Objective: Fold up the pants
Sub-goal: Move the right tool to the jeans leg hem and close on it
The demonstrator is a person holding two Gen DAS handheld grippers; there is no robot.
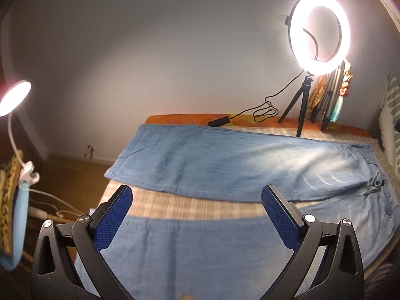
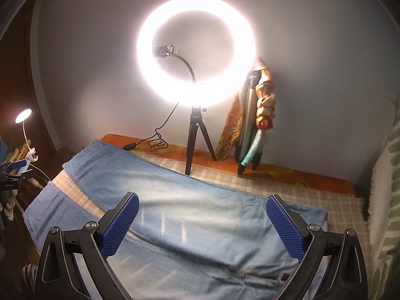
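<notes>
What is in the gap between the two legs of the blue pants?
A bare strip of the checked bed cover shows between the far leg and the near leg of the pants. Nothing else lies there. The left wrist view shows it best.

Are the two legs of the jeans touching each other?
Apart below the crotch. The left wrist view shows a strip of checked bedcover between the jeans legs.

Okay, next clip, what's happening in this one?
A pair of light blue jeans lies spread flat on a checked bed cover, legs apart, not yet folded. The left tongs hang open over the near leg, the right tongs open over the waist end. Neither grips any cloth. A lit ring light stands behind.
</notes>
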